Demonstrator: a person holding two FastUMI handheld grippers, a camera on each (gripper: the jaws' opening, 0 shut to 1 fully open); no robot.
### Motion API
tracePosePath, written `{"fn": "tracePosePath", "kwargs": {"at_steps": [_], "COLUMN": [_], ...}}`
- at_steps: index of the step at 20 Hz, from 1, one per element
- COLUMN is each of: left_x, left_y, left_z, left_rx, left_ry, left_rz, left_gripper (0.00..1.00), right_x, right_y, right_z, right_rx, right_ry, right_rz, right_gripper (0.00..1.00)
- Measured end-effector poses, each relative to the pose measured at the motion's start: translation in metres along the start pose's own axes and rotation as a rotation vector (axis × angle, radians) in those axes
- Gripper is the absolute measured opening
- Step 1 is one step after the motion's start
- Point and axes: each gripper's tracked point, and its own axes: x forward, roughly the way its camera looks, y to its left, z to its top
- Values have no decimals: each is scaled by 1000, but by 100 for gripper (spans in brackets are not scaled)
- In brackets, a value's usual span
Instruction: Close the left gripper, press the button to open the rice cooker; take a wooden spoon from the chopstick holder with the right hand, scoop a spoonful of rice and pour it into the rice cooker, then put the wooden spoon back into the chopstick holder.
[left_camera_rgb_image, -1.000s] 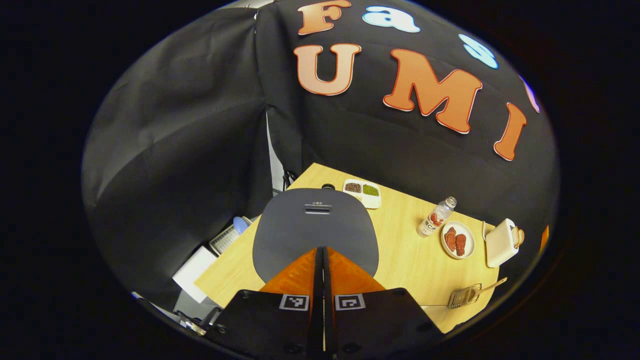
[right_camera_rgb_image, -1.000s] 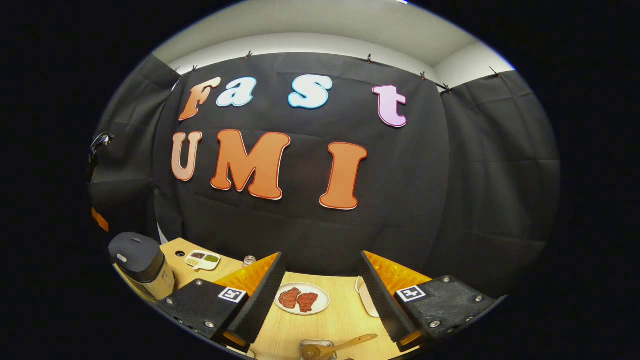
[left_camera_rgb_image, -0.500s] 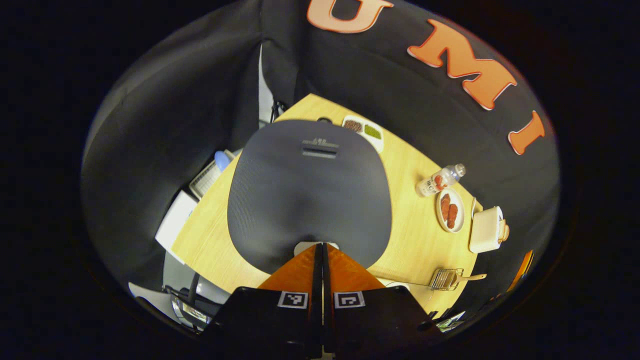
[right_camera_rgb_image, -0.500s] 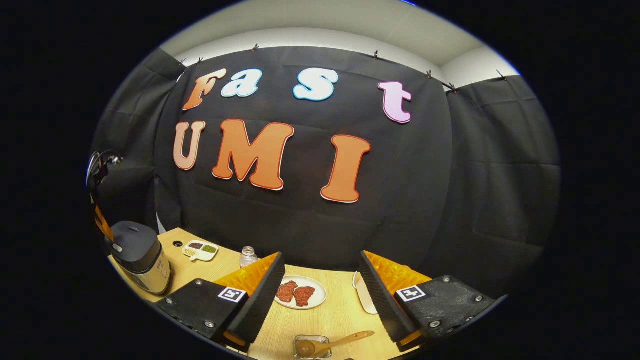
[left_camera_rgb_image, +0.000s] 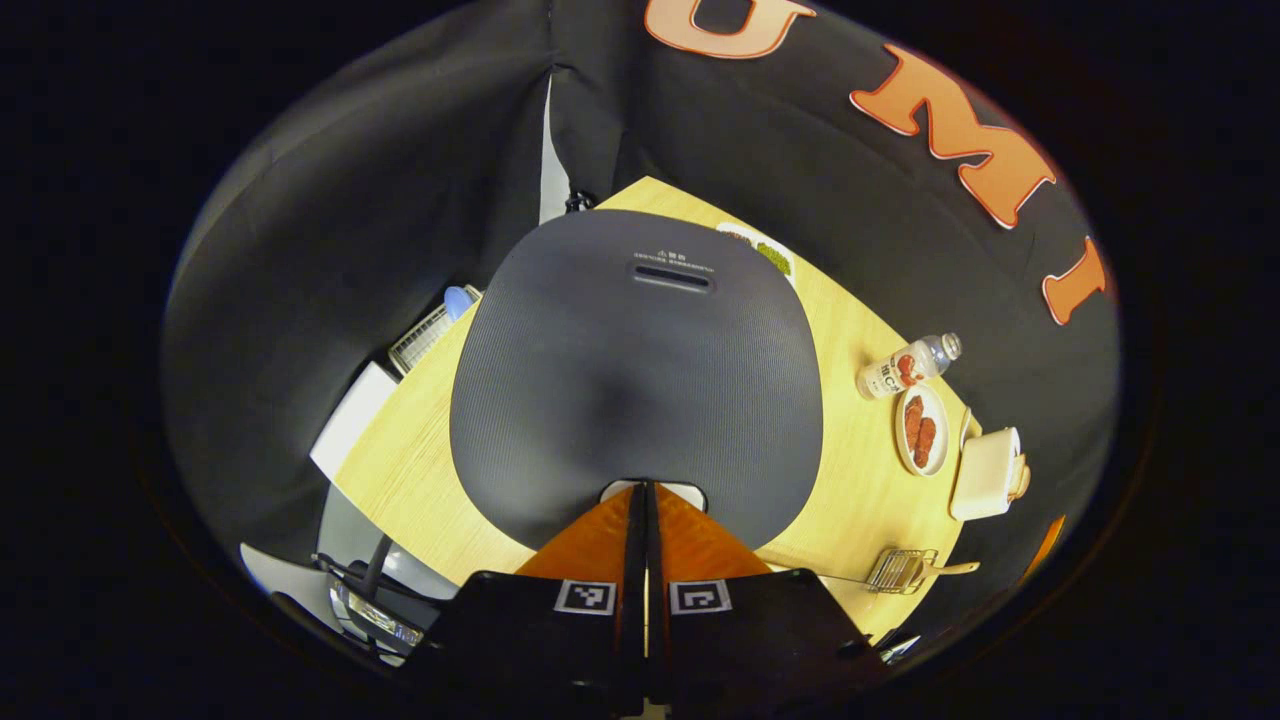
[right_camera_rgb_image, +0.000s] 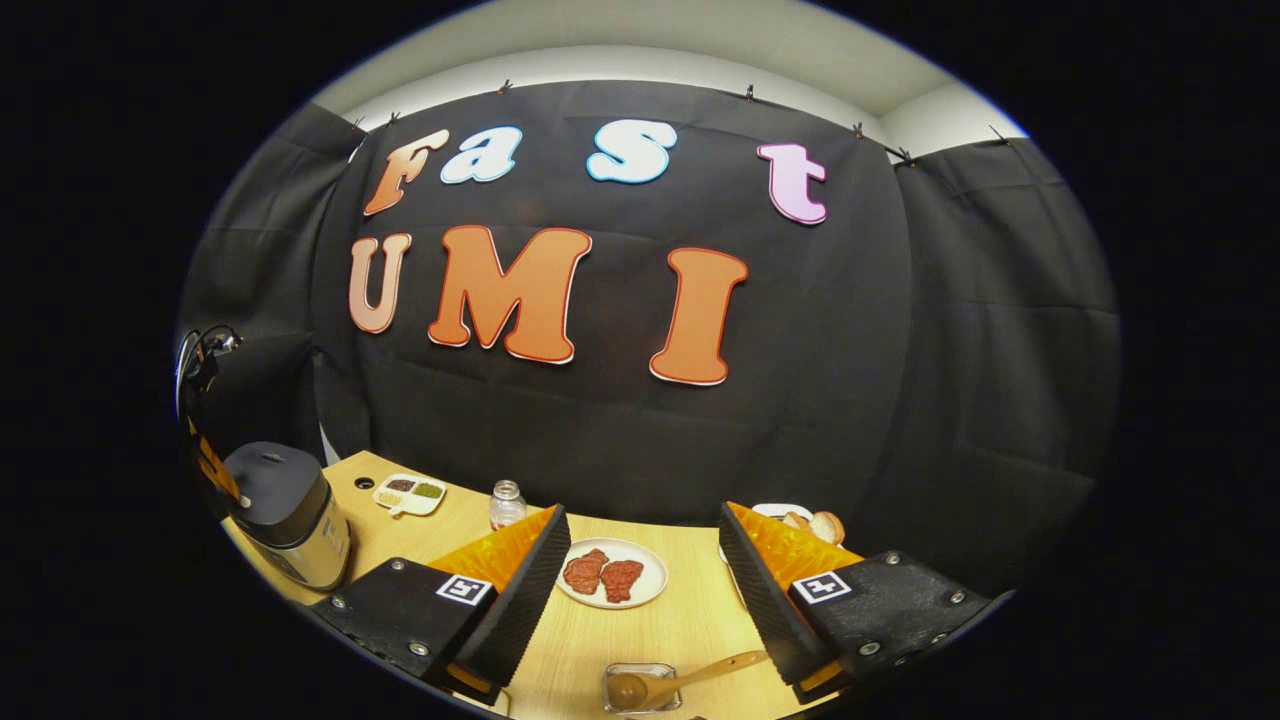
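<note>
The rice cooker (left_camera_rgb_image: 636, 370) has a dark grey lid, which is down, and it stands on the wooden table (left_camera_rgb_image: 420, 470). My left gripper (left_camera_rgb_image: 645, 488) is shut, with its tips at the white button (left_camera_rgb_image: 680, 492) on the lid's near edge. In the right gripper view the cooker (right_camera_rgb_image: 285, 515) stands at the far left with the left gripper (right_camera_rgb_image: 212, 468) over it. My right gripper (right_camera_rgb_image: 642, 512) hangs open with nothing between its fingers. Just below it the wooden spoon (right_camera_rgb_image: 690, 678) lies in the small holder (right_camera_rgb_image: 640, 690), bowl inside and handle pointing right. The same spoon (left_camera_rgb_image: 950, 569) and holder (left_camera_rgb_image: 900, 570) sit near the table's right edge.
A plate of red meat (right_camera_rgb_image: 610, 585), a small bottle (right_camera_rgb_image: 507, 503), a divided dish of beans (right_camera_rgb_image: 408, 493) and a white box with bread (right_camera_rgb_image: 820, 525) stand on the table. A white rack (left_camera_rgb_image: 425, 335) sits off the table's left side.
My left gripper has come down onto the cooker, so the lid looms larger and the tips now meet the white button. The right gripper has stayed open and barely shifted.
</note>
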Motion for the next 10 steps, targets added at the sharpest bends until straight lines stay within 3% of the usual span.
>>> {"fn": "tracePosePath", "kwargs": {"at_steps": [5,10], "left_x": [-6,-44], "left_y": [-2,-9], "left_z": [-2,17], "left_rx": [50,110], "left_ry": [-128,-386], "left_rz": [79,102], "left_gripper": [6,6], "right_x": [7,11], "right_y": [15,14], "right_z": [-1,-11], "right_rx": [41,48], "right_ry": [32,60], "right_rz": [46,47], "right_gripper": [94,94]}}
